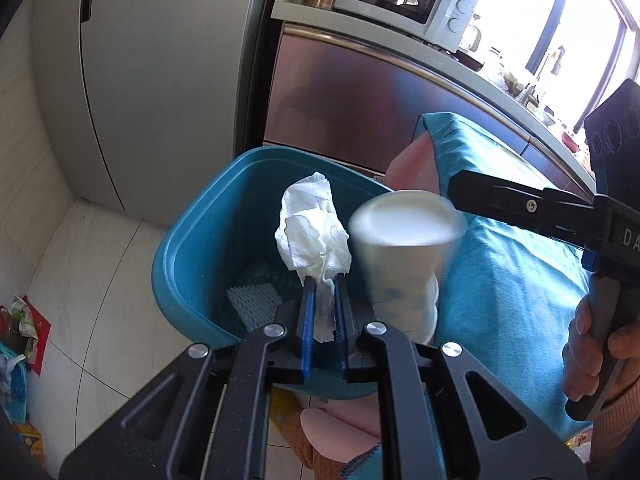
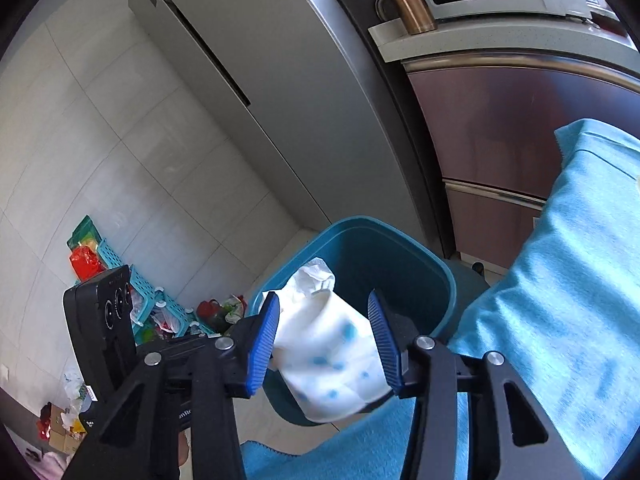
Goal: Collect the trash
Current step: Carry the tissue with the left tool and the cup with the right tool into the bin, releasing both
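In the left wrist view, the left gripper [image 1: 323, 300] pinches a crumpled white tissue [image 1: 310, 236] between its blue pads, held over the teal bin [image 1: 192, 240]; a blurred paper cup [image 1: 404, 256] sits just to its right. In the right wrist view, the right gripper [image 2: 326, 344] stands spread, the spotted cup [image 2: 332, 360] between its fingers without clear contact, above the bin [image 2: 400, 256].

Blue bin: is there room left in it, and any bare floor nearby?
Yes. The blue bin is mostly hollow, only white mesh at its bottom. Bare tiles lie between it and the grey cabinet. Crowded: its mouth, with tissue and paper cup, and the bags by the wall.
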The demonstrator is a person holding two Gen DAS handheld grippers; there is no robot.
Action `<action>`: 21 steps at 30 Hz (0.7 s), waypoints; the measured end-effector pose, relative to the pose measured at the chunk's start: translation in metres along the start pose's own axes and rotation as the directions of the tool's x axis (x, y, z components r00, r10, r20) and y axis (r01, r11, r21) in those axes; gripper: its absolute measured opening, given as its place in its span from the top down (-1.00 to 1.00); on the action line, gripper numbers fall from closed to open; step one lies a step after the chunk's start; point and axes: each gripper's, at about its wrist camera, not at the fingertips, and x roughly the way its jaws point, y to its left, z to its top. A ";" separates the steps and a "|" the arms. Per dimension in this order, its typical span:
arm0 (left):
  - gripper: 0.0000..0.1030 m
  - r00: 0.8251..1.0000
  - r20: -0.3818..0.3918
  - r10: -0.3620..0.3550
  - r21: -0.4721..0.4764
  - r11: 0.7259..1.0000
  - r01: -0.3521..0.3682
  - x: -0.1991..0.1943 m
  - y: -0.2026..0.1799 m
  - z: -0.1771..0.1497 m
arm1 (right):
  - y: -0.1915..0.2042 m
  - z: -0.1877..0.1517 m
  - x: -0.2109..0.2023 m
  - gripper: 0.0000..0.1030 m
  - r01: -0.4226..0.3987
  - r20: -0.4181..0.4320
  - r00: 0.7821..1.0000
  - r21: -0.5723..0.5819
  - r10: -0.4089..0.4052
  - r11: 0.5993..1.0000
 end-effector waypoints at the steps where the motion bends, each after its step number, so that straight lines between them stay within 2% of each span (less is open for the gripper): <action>1: 0.81 1.000 -0.006 0.002 -0.006 1.000 -0.003 0.003 0.002 0.000 | 0.001 0.001 0.004 0.15 -0.002 -0.009 1.000 0.002 0.002 1.000; 4: 0.78 1.000 -0.018 0.016 -0.016 1.000 -0.016 0.009 0.005 -0.003 | 0.001 0.005 0.013 0.15 -0.003 -0.028 1.000 0.007 0.004 1.000; 11: 0.70 0.997 -0.057 0.048 -0.039 0.998 -0.050 0.026 0.016 -0.005 | -0.005 0.000 0.008 0.14 0.005 -0.013 1.000 0.032 -0.005 0.999; 15: 0.42 0.996 -0.062 0.063 -0.039 0.997 -0.066 0.033 0.017 -0.006 | -0.009 -0.002 0.001 0.10 0.008 -0.002 1.000 0.039 -0.008 0.999; 17: 0.39 0.996 -0.059 0.062 -0.048 0.997 -0.065 0.034 0.017 -0.006 | -0.011 -0.006 -0.003 0.06 0.005 -0.007 1.000 0.044 -0.004 0.999; 21: 0.19 0.998 -0.002 0.062 -0.036 0.997 -0.062 0.020 0.010 -0.008 | -0.013 -0.013 -0.028 -0.01 0.014 0.023 1.000 0.031 -0.015 0.999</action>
